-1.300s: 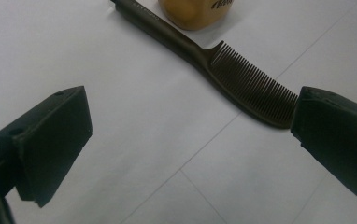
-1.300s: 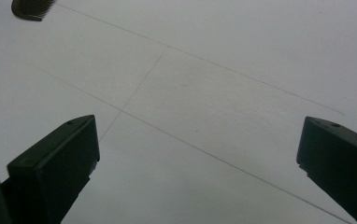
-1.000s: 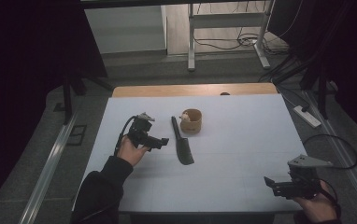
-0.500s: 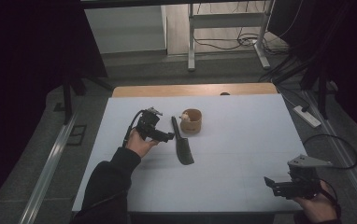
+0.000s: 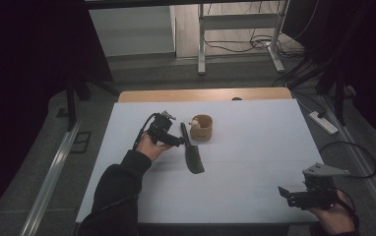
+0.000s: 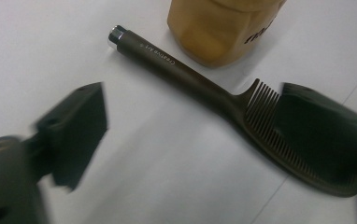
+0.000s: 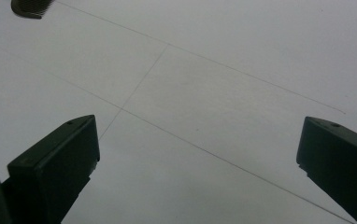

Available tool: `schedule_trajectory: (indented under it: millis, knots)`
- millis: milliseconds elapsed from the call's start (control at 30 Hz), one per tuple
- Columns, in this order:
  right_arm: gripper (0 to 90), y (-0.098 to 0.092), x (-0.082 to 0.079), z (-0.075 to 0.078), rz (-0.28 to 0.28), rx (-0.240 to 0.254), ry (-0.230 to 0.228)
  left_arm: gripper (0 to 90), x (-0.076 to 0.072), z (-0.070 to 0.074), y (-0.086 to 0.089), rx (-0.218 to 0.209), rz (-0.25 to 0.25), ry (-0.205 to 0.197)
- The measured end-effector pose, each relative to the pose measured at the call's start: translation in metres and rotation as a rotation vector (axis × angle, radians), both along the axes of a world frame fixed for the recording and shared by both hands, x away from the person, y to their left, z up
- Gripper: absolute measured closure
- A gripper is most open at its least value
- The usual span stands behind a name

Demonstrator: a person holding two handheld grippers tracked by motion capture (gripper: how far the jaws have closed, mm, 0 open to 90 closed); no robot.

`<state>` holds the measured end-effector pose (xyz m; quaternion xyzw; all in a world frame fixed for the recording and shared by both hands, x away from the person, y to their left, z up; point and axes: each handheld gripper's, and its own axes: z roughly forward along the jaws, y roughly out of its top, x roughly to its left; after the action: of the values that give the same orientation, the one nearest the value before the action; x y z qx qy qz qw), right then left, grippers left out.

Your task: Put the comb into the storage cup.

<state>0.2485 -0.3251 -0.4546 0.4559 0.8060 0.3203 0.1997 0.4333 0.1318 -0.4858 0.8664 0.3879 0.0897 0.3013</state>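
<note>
The left gripper (image 5: 176, 141) is closing in on the comb (image 6: 242, 112), lying free on the counter (image 5: 255, 147) at seven o'clock of the cup (image 5: 202, 128), jaws narrowing but not gripping; next, straddling the handle; the right gripper (image 5: 285, 192) is idling wide.

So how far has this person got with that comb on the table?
Only the approach looks done: the left gripper has reached the comb, which lies flat on the table beside a small brown cup. In hand now: its jaws have just been closing, with the comb between them but not yet pinched. Left: gripping and lifting it. The right gripper waits open, apart.
</note>
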Motion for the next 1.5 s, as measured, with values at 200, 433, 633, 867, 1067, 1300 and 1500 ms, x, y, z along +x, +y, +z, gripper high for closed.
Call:
schedule_trajectory:
  millis: [200,433,633,867,1067,1300,1500]
  knots:
    - [0.2,0.000,0.000,0.000,0.000,0.000,0.001,46.0,0.007,-0.001,-0.004,0.006,-0.011,-0.003]
    - [0.3,0.000,0.000,0.000,0.000,0.000,0.001,79.0,0.022,-0.003,-0.011,-0.023,-0.001,0.042]
    - [0.4,0.000,0.000,0.000,-0.001,-0.001,0.003,88.4,0.034,-0.006,-0.018,-0.029,0.011,0.049]
    - [0.9,0.000,0.000,0.000,0.000,-0.002,0.006,88.4,0.046,-0.010,-0.018,-0.029,0.059,0.056]
    - [0.9,0.000,0.000,0.000,0.006,-0.004,0.006,88.5,0.051,-0.012,-0.022,-0.033,0.076,0.053]
    - [1.0,0.000,0.000,0.000,0.007,-0.006,0.007,88.4,0.056,-0.014,-0.028,-0.023,0.077,0.045]
    - [1.1,0.001,0.000,-0.001,0.009,-0.008,0.008,88.4,0.061,-0.018,-0.030,-0.012,0.081,0.049]
